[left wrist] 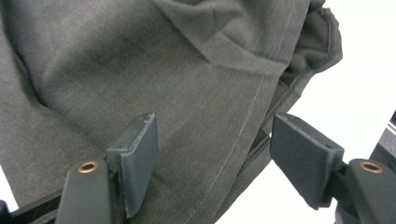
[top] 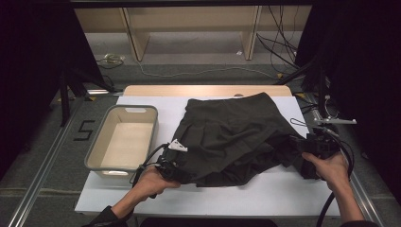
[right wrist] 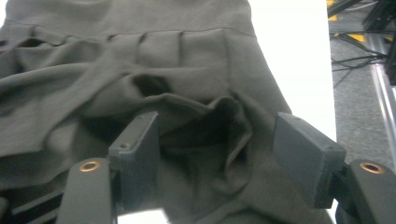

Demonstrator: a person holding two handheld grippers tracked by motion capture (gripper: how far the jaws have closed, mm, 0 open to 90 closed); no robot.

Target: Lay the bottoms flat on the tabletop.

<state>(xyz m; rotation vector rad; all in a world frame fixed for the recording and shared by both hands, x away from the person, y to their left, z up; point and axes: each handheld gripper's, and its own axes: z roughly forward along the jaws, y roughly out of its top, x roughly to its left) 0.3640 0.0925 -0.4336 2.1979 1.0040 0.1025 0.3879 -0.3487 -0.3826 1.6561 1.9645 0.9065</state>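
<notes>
Right now you are working on a dark grey garment [top: 234,135] that is lying crumpled across the middle of the white counter [top: 265,194]. Your left hand-held gripper [top: 176,171] is sitting at the garment's near left edge, its jaws standing wide with cloth lying between them but not pinched. Your right hand-held gripper [top: 302,158] is resting at the near right folds, jaws also standing wide over a bunched fold, the pads not pressing it. To the left of the garment, just beside it, a grey tub [top: 97,153] is standing upright, its pale inside showing bare.
</notes>
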